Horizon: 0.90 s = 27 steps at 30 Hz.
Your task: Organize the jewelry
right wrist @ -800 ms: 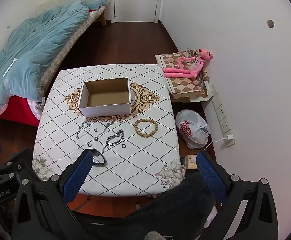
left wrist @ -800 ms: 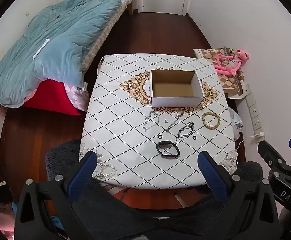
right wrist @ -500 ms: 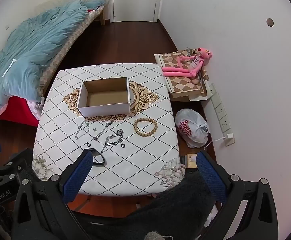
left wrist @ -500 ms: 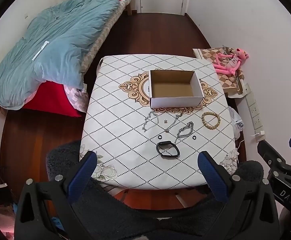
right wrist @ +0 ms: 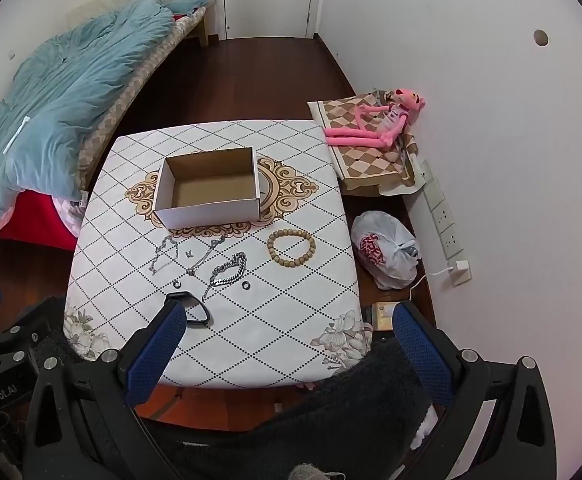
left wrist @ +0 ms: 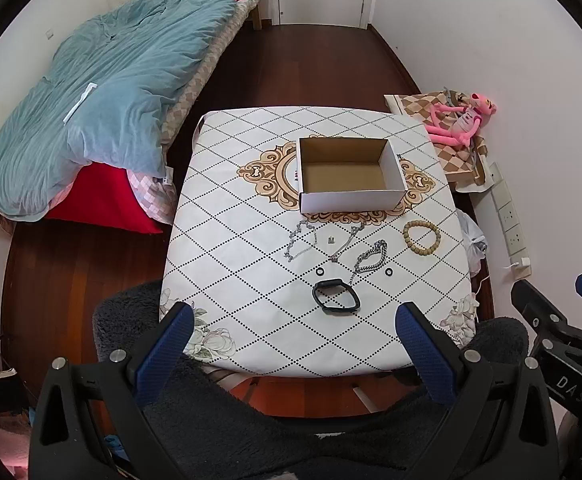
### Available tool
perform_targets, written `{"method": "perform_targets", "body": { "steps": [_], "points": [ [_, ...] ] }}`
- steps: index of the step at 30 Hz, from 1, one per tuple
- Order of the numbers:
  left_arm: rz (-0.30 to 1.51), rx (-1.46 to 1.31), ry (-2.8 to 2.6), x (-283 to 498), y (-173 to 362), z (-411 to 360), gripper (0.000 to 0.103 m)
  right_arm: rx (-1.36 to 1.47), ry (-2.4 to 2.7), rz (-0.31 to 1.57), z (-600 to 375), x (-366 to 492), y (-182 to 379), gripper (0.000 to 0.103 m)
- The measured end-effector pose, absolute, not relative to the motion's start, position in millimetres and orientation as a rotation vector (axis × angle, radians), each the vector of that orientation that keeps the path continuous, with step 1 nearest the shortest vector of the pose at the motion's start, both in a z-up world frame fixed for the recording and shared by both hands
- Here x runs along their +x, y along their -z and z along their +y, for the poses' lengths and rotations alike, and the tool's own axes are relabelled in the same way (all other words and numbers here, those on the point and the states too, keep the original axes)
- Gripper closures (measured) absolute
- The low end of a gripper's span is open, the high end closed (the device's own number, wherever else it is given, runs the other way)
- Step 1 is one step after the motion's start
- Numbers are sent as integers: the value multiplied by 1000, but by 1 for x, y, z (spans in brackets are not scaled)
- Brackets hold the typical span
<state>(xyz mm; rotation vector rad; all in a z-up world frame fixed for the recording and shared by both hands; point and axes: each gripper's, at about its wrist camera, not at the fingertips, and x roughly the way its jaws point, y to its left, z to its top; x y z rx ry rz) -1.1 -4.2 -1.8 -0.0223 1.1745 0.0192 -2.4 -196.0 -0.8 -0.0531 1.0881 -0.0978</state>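
Note:
An open, empty cardboard box [left wrist: 349, 174] [right wrist: 210, 188] sits mid-table. In front of it lie a wooden bead bracelet [left wrist: 421, 232] [right wrist: 291, 248], a silver chain bracelet [left wrist: 371, 256] [right wrist: 229, 268], thin silver necklaces [left wrist: 299, 241] [right wrist: 164, 255], two small black rings [left wrist: 320, 271] [left wrist: 388, 272] and a black band [left wrist: 335, 296] [right wrist: 195, 309]. My left gripper [left wrist: 295, 316] and right gripper [right wrist: 287, 316] are both open and empty, held high above the table's near edge.
The table [left wrist: 251, 248] has a white diamond-pattern cloth. A bed with a blue quilt [left wrist: 103, 100] is at left. A pink plush toy [right wrist: 375, 124] on a checked cushion, a white plastic bag [right wrist: 385, 256] and wall sockets are at right. A dark fuzzy seat [left wrist: 291, 420] is below me.
Both views have shifted slightly; the table and box sit a little higher in frame. Nothing on the table has moved, and both grippers stay open.

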Motion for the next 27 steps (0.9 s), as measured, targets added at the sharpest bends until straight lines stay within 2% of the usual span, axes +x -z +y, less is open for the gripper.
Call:
{"method": "perform_targets", "body": {
  "steps": [27],
  "points": [
    [1168, -18, -18, -4, -3, -4, 0, -50, 96, 1091, -196, -5, 3, 0]
  ]
}}
